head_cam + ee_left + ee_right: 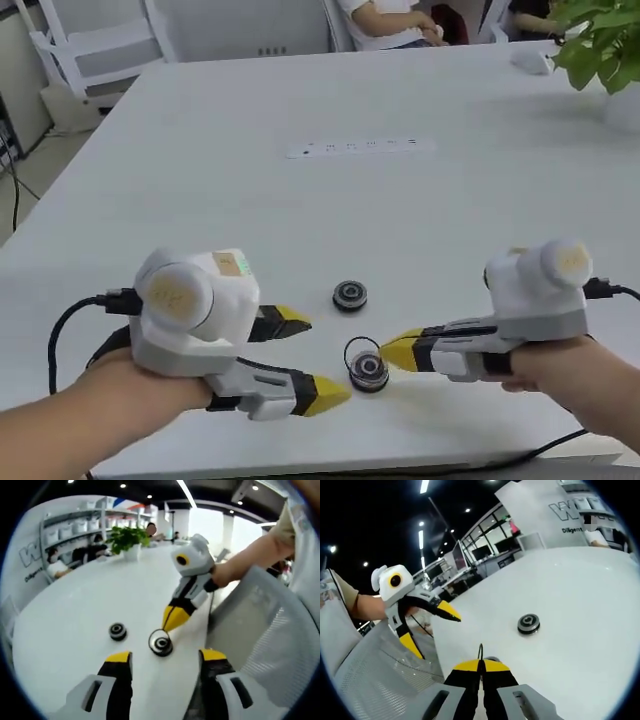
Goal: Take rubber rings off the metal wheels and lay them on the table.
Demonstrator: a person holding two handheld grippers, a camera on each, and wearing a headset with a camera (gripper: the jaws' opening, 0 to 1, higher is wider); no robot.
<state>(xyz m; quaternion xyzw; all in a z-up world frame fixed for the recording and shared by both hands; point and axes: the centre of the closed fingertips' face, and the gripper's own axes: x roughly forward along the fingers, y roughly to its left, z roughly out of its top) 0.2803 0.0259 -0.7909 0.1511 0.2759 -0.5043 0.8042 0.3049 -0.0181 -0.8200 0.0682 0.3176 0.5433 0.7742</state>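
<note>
Where the head view looks down on the white table [200, 150], 2 dark metal discs lie by its front edge, a far wheel [350, 295] and a near wheel [369, 372] whose black rubber ring [347, 350] is half lifted off, pinched in the closed right gripper [392, 352]. In the left gripper view the left gripper [165, 656] gapes wide, empty, just short of that wheel. In the right gripper view, desks [485, 555] and ceiling lights [424, 486] lie beyond the table.

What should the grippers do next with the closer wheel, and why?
Probably slide the open left gripper in to pinch the near wheel: the right gripper is shut on its rubber ring, partly lifted off, and nothing holds the wheel down.
</note>
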